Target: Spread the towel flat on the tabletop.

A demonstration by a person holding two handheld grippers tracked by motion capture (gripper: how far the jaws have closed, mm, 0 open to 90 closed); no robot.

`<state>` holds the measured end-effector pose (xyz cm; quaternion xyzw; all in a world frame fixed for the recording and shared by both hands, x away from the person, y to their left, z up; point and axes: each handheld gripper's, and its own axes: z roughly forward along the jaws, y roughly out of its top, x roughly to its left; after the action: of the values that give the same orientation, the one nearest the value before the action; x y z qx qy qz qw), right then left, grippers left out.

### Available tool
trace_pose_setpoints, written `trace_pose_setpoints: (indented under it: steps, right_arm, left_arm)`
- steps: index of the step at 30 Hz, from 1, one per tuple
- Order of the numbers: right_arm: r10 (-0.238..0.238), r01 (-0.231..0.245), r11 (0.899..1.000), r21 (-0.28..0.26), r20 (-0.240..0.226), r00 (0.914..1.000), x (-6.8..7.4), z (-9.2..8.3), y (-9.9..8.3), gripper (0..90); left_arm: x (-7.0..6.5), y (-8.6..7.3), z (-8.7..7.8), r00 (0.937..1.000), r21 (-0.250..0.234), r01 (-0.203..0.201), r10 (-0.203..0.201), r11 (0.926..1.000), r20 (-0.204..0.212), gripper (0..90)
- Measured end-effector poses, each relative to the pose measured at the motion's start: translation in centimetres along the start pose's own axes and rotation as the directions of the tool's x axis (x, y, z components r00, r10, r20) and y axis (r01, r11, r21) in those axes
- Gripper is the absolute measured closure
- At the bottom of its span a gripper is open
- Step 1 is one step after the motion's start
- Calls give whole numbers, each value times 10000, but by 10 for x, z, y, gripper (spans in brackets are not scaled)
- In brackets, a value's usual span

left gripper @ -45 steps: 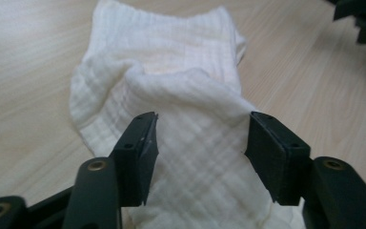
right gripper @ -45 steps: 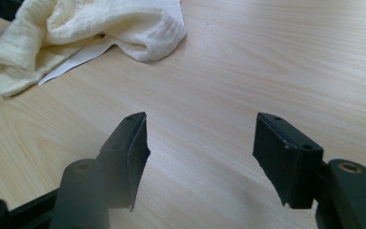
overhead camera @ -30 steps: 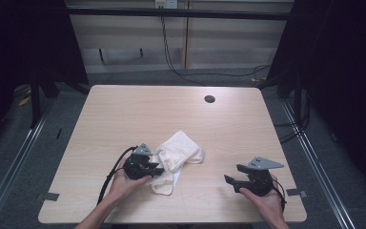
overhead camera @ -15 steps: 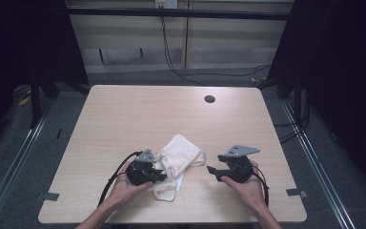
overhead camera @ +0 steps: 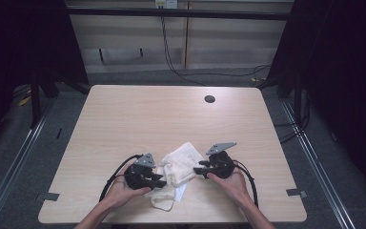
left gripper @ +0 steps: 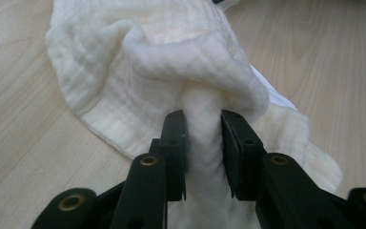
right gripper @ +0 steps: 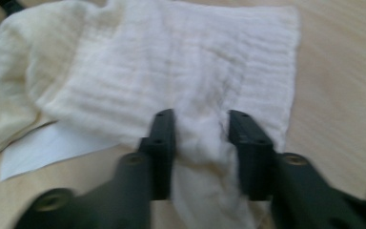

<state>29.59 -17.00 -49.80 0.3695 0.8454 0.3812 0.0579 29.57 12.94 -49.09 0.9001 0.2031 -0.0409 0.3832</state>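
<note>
— Left tool (overhead camera: 158,180) first: what's it doing?

— Clamped on the white cloth (overhead camera: 180,168). In the left gripper view a bunched ridge of that cloth (left gripper: 171,76) runs down between the two black jaws, and both pads press into it. The jaws have just opened a little, yet the fabric is gripped.

— And the right tool (overhead camera: 198,170)?

— Its jaws have just been closing, and they now stand narrow with a fold of the cloth (right gripper: 190,71) pinched between them. That picture is blurred, but the fabric bulges up between the pads and hangs below them, so I read it as a grip.

— Any containers on the tabletop (overhead camera: 138,119)?

— None. Besides the cloth there's a dark round hole (overhead camera: 209,99) near the far edge, right of middle.

— Where does the cloth lie?

— Close to the near edge, about midway between the near corners. It's crumpled and partly folded over itself, with a thinner, smoother white layer (right gripper: 43,148) peeking out underneath on one side.

— How does it sit relative to the tools?

— Right between them. The left tool bites its left side, the right tool its right side, and the tips point toward each other across the fabric. The person's left hand (overhead camera: 124,188) and right hand (overhead camera: 231,183) come in from the near edge, cables looping out behind each tool.

— Is the cloth lifted?

— Most of it rests on the wood; only the pinched ridges stand raised at the jaws.
</note>
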Motion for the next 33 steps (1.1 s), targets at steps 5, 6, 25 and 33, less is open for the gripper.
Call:
trace_pose_setpoints:
  steps: [5, 6, 25, 33]
  right_arm:
    - [-202, 199, 9997, 134, 203, 9996, 12, -11, -8, 823]
    - [-166, 164, 9997, 160, 121, 9998, 13, -13, -11, 824]
    - [218, -143, 9955, -939, 794, 9966, 2, -83, -18, 581]
    - [546, -499, 9976, -470, 1040, 9931, -51, -44, 2, 661]
  left_arm:
    - [0, -1, -5, 10000, -6, -22, 22, 10000, -7, 702]
    - [-1, -1, -5, 10000, 19, -29, 29, 10000, -24, 703]
    - [4, -5, -47, 9916, -1557, 1226, -1275, 9802, -218, 601]
    - [12, -15, -46, 9864, -1593, 1547, -1614, 9750, -299, 583]
